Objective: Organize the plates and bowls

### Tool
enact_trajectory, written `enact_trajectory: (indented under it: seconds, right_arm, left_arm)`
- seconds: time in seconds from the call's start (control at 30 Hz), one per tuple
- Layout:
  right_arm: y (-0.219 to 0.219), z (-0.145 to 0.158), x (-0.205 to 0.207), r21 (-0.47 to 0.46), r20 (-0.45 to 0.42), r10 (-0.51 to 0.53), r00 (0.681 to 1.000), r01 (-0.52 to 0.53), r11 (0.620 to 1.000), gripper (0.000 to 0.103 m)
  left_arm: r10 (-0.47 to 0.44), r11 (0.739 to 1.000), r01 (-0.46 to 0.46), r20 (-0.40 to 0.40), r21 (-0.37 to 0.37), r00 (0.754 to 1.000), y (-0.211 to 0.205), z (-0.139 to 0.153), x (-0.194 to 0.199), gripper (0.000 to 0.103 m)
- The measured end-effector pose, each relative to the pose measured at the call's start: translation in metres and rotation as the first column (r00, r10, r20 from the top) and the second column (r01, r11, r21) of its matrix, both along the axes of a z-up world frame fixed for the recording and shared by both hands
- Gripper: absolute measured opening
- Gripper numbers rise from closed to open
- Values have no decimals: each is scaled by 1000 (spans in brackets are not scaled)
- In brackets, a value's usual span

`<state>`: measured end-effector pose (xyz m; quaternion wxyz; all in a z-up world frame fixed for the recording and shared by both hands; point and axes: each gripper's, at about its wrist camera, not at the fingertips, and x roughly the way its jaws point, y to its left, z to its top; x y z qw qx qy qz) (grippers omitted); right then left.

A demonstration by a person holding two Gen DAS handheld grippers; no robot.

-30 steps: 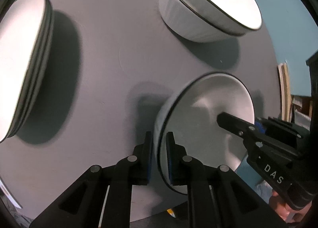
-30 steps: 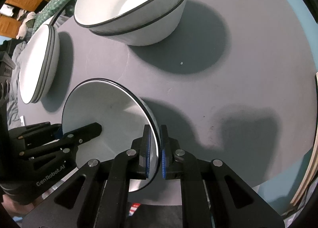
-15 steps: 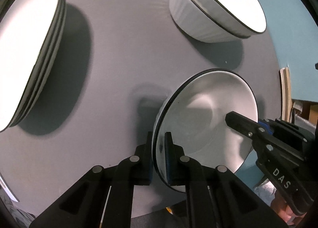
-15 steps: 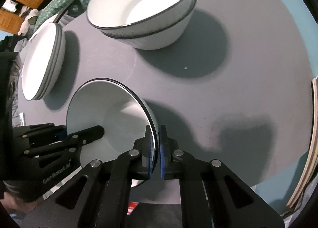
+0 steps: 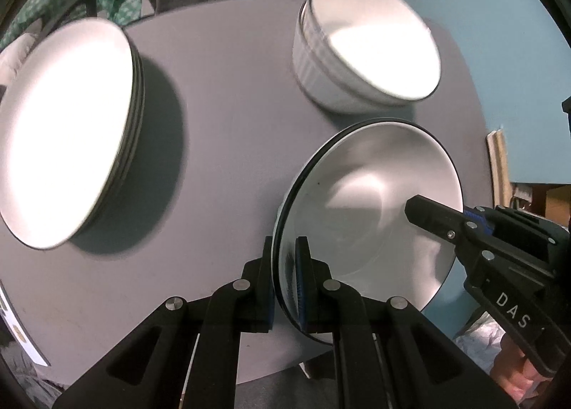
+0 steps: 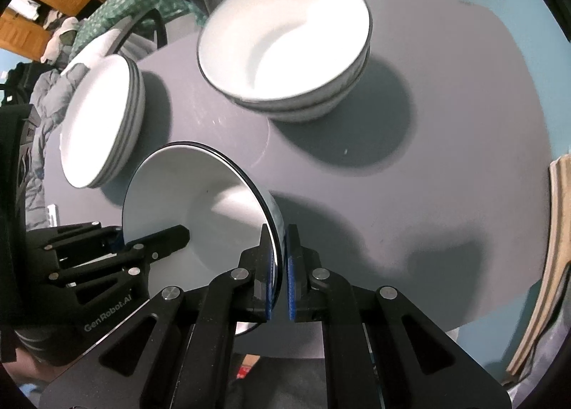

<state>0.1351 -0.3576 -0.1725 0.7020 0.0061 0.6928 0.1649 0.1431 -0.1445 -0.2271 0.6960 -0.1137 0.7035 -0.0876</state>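
We see left hand-held gripper point(image 5: 285, 280) clamped on white bowl point(image 5: 371, 202) rim | right hand-held gripper point(image 6: 280, 273) clamped on opposite rim | bowl stack point(image 6: 285, 49) beyond the bowl | plate stack point(image 5: 67, 131) beside it on grey surface point(image 5: 228, 145)

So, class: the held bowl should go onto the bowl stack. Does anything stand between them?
Nothing visible does. The held bowl, pinched by left gripper and right gripper, has only bare grey table between it and the bowl stack.
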Motion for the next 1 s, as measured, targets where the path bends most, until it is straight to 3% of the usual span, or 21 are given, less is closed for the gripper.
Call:
enact_trajectory:
  seconds: [0.43, 0.67, 1.0]
  right_arm:
    - [-9, 50, 38, 14, 98, -27, 995, 26, 1000, 7]
    - [-4, 54, 59, -1, 139, -24, 990, 24, 1000, 6]
    - [-13, 42, 88, 4, 108, -61, 992, 61, 998, 6]
  left_arm:
    - [3, 1000, -2, 102, -14, 995, -15, 53, 36, 9]
    - [19, 1000, -20, 126, 2, 992, -25, 60, 73, 9]
    - [19, 998, -26, 120, 53, 993, -31, 49, 106, 9]
